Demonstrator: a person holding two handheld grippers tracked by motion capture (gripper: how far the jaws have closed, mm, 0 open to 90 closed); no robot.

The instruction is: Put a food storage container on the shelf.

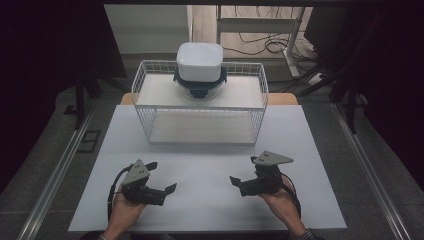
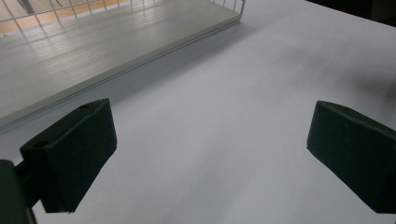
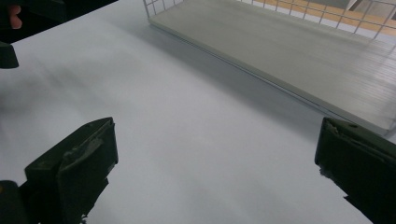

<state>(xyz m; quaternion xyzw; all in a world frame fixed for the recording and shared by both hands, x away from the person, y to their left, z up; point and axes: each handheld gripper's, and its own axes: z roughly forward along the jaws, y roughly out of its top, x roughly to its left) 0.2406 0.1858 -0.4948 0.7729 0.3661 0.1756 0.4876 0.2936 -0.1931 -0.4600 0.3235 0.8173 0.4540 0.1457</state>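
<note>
A white wire rack [image 1: 142, 80] stands at the far middle of the white table [image 1: 210, 210]. It has a pale upper board and a pale lower board [image 1: 202, 127]. On the upper board sits a white rounded-square container [image 1: 199, 60] with a dark teal rim below it. My left gripper [image 1: 162, 176] rests on the near left of the table, open and empty, held by a hand. My right gripper [image 1: 243, 170] rests on the near right, also open and empty. The left gripper view has open jaws [image 2: 212, 154] over bare table, with the rack's lower board [image 2: 93, 51] beyond. The right gripper view matches: open jaws [image 3: 217, 163], lower board [image 3: 289, 51].
Dark floor and metal rails flank the table. A desk frame and cables [image 1: 260, 42] lie behind the rack. The other hand and its gripper tip [image 3: 7, 53] are at the top left of the right gripper view. Bare table lies between the grippers and the rack.
</note>
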